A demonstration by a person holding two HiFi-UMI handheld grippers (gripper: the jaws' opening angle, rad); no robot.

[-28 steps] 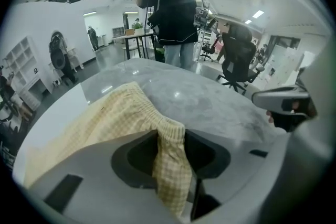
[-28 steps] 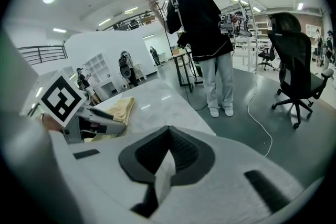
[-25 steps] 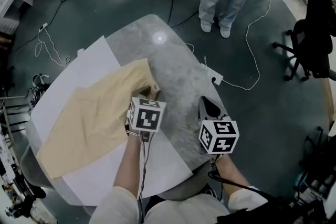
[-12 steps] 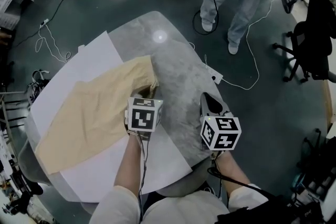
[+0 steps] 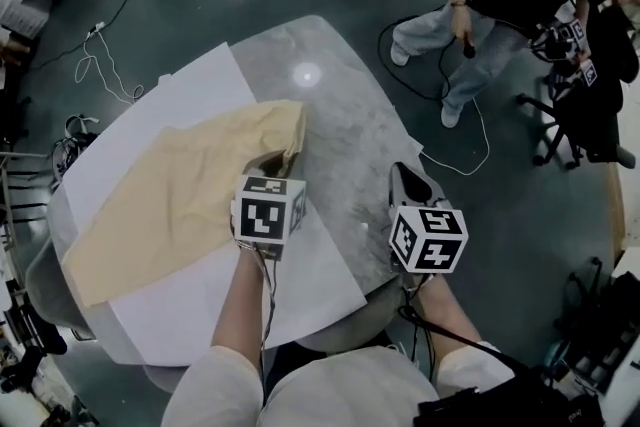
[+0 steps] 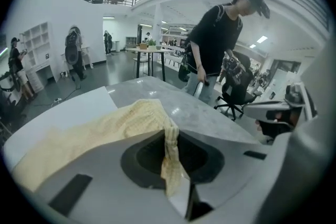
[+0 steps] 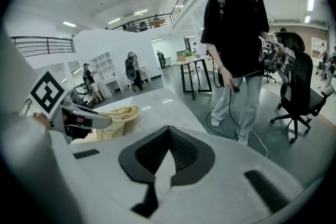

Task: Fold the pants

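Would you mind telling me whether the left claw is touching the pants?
Touching. The left gripper view shows the left claw, whose jaws have just been closing, pinching a fold of the pants between them.

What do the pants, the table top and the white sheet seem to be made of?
The pants look like soft pale-yellow cloth, matte: they drape and wrinkle. The table top looks like grey stone or laminate, glossy: it mirrors a lamp. The white sheet is probably paper: flat, straight edges.
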